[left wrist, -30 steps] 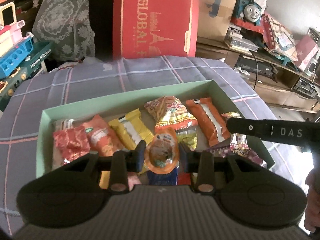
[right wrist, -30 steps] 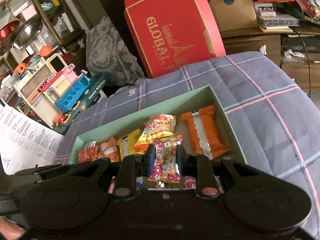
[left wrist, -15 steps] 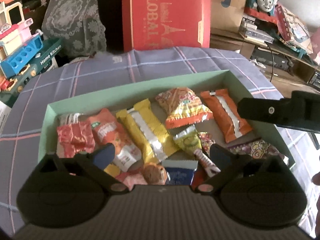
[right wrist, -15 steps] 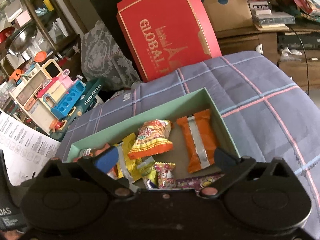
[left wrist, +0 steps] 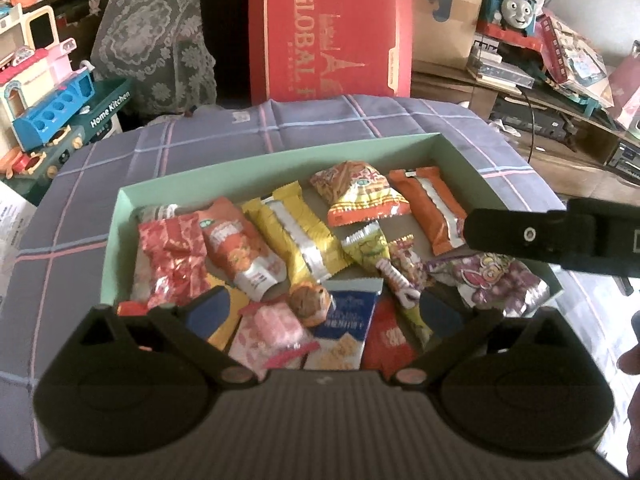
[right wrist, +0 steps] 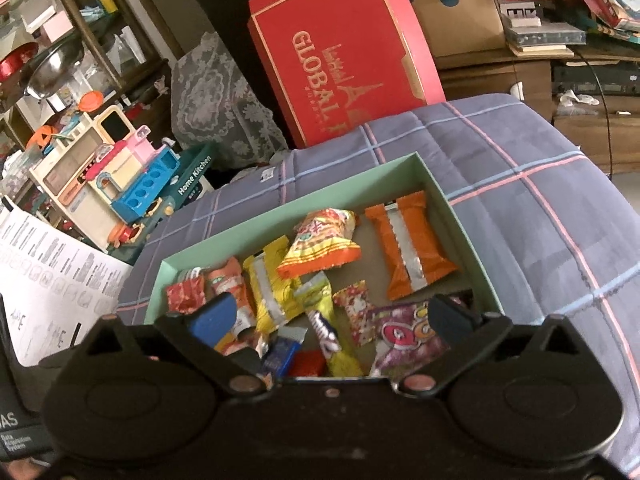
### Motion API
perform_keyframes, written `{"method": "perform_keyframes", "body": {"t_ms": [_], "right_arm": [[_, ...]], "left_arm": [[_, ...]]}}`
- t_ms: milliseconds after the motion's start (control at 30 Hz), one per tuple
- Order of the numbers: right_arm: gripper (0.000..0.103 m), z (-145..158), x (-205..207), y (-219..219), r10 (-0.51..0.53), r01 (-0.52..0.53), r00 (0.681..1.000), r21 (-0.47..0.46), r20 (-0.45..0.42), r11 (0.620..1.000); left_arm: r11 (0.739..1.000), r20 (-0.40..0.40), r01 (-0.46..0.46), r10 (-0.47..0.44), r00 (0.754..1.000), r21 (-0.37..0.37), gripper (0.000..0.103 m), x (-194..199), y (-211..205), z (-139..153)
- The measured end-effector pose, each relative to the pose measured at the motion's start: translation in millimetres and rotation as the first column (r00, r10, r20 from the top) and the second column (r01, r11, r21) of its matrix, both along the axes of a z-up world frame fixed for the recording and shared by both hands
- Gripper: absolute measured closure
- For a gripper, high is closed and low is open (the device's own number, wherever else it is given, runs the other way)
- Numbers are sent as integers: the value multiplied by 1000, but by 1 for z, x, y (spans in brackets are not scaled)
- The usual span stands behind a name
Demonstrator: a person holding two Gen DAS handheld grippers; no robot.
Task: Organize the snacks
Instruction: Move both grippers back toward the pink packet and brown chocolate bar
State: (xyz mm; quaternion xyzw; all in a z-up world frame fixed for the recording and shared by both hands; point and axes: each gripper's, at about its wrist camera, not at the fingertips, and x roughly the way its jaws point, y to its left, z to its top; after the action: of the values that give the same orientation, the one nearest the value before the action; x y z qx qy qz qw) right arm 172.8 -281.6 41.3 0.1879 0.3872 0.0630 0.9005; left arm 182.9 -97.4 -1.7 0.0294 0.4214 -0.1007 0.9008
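Observation:
A pale green box [left wrist: 280, 156] on the plaid cloth holds several wrapped snacks. Among them are an orange bar [left wrist: 430, 210], a yellow bar [left wrist: 296, 236] and a purple grape bag [left wrist: 496, 280]. My left gripper [left wrist: 322, 310] hangs open over the box's near side. A round orange-rimmed snack pack [left wrist: 310, 306] lies loose below, between its fingers. My right gripper [right wrist: 330, 316] is open too, over the green box [right wrist: 320, 196]. A small floral packet [right wrist: 354, 308] lies on the box floor beneath it. The right tool's black side [left wrist: 560, 240] crosses the box's right end.
A red "GLOBAL" gift box [left wrist: 328, 32] stands behind the purple plaid cloth [left wrist: 320, 120]. A toy kitchen [left wrist: 48, 92] is at the left, and a blue toy train [left wrist: 512, 0] and cluttered shelves are at the right. A printed paper sheet [right wrist: 48, 280] lies at the left.
The left gripper was shut on the round orange pack and the right on the floral packet. Both opened wide, and both packs now lie in the box. Both tools drew back slightly.

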Motion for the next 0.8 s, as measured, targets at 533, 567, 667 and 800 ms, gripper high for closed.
{"method": "perform_keyframes", "body": {"t_ms": [533,567,667,800], "right_arm": [[0,-8,-75,10,52,-52,998,28,-27,998],[0,-12,-77,12,59,-58,998,26,-34,998],[0,-27,-82,18,72,-71,995,16,-64,997],[0,-42,-80,24,70,-70,993,8,-92,998]], "left_arm": [[1000,16,-5,6,1000,-23,0,-86,40,-5],[1000,5,-15,15,1000,-17,0,-87,42,-11],[999,-41,-49,48,998,-7,0,-88,52,-30],[995,-89,-95,95,991,6,0,-84,64,-52]]}}
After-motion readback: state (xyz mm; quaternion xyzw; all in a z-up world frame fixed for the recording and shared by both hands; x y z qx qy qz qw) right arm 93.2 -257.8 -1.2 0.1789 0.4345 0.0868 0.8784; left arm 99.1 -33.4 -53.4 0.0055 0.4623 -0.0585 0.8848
